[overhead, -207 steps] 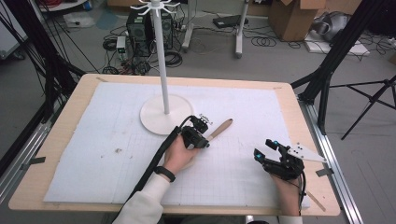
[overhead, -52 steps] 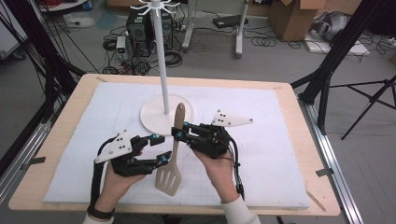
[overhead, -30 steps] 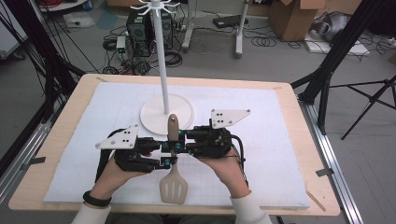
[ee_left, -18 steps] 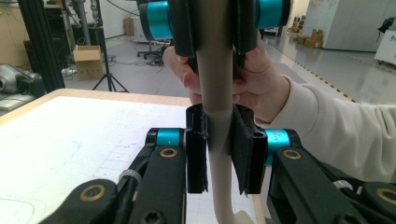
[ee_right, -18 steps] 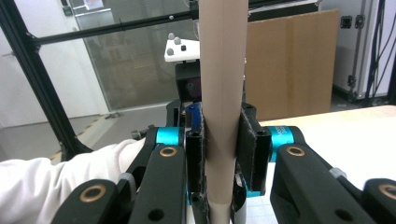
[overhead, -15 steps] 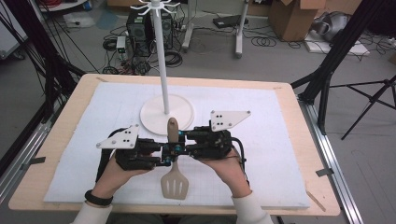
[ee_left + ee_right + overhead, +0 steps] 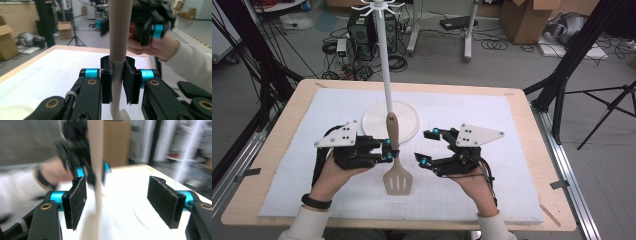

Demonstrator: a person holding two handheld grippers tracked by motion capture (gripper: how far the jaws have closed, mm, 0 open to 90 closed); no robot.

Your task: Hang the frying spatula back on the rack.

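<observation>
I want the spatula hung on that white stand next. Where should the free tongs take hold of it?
On the bare upper handle of the spatula, above the left tongs, coming level from the right. The handle stands upright, slotted blade down; the right tongs already stand open beside it.

Each hand-held gripper, the left gripper and the right gripper, was black with bright blue rings, brass screws and fuzzy black pads. A grey three-cornered plate sat on top. The person wore white sleeves and a black wristband.
</observation>
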